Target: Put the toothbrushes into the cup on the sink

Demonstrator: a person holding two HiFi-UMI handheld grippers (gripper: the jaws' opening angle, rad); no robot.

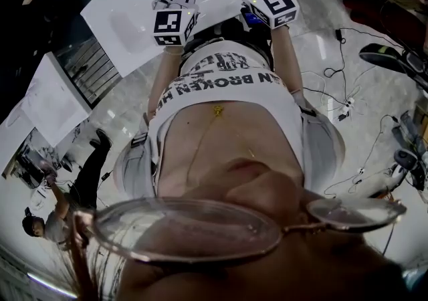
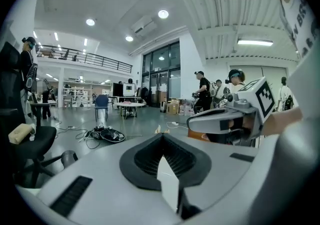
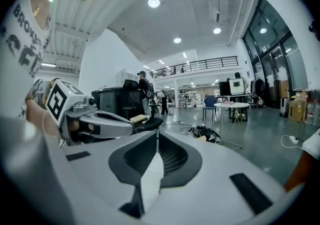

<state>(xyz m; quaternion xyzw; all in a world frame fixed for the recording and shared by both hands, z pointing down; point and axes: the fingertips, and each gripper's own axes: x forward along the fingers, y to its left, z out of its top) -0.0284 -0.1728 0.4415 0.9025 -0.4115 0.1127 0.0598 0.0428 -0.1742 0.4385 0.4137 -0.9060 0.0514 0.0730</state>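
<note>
Both claws are empty right now: left claw (image 2: 161, 141) is pressed together with nothing in it, and right claw (image 3: 156, 141) is the same. They're both pointing out into the hall. I can't spot a toothbrush or the cup in any view. The white sink (image 1: 120, 19) sits just ahead, past the claw tips. My take: tip both claws down toward the sink first, find the brushes, spread one claw, then pinch a handle mid-length.
</note>
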